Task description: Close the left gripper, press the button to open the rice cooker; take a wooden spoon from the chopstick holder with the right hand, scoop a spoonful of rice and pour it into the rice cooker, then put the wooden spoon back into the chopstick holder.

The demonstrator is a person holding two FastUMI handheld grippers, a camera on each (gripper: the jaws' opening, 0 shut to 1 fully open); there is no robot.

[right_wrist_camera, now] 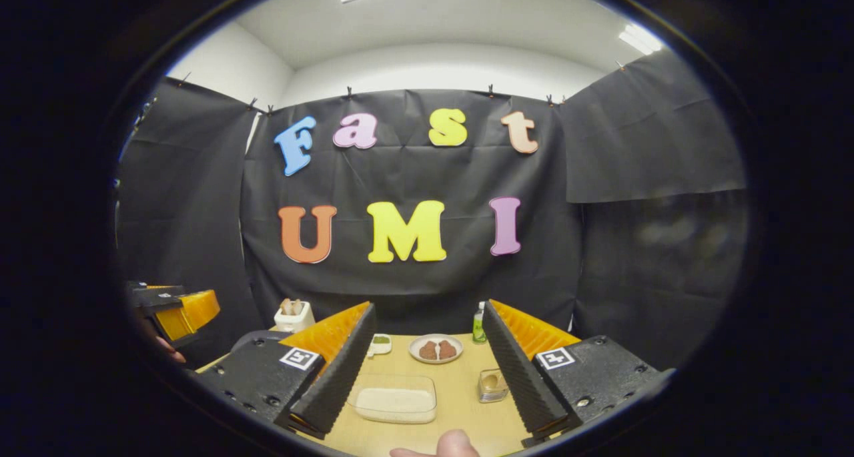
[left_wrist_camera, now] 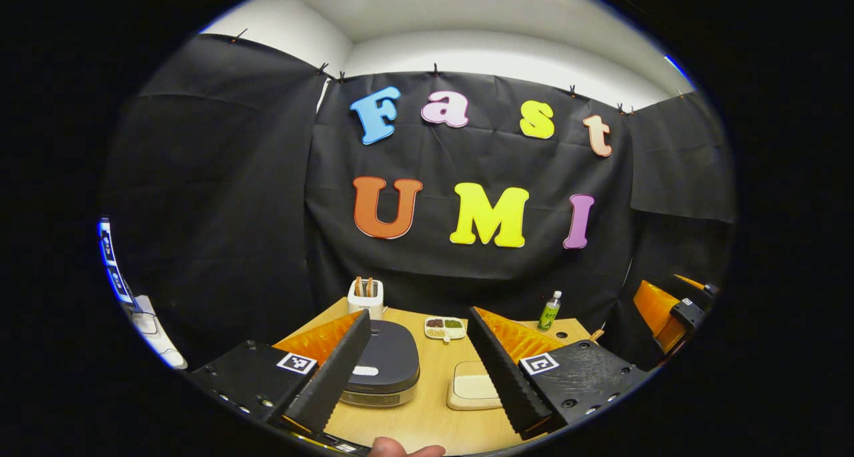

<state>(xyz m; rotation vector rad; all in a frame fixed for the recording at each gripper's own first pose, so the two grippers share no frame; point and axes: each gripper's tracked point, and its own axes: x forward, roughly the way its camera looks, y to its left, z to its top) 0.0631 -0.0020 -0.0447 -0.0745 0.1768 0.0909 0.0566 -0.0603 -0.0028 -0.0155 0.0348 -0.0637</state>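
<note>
Evidently first step pending: left gripper (left_wrist_camera: pixel 417 370) fingers spread, right gripper (right_wrist_camera: pixel 427 370) fingers spread, nothing grasped. Rice cooker (left_wrist_camera: pixel 385 363) lid down, near, on wooden surface (left_wrist_camera: pixel 427 417). Next: clench left fingers, press lid button (left_wrist_camera: pixel 365 371). Rice tray (right_wrist_camera: pixel 396 403) beside. Chopstick holder (left_wrist_camera: pixel 365 297) with wooden spoon (left_wrist_camera: pixel 358 286) farther back. Bottle (left_wrist_camera: pixel 549 311) label unreadable.

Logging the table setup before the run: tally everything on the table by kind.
Rice cooker: 1
Chopstick holder: 1
Divided dish: 1
Clear rice tray: 1
Round plate: 1
Green bottle: 1
Small clear container: 1
Total: 7
</note>
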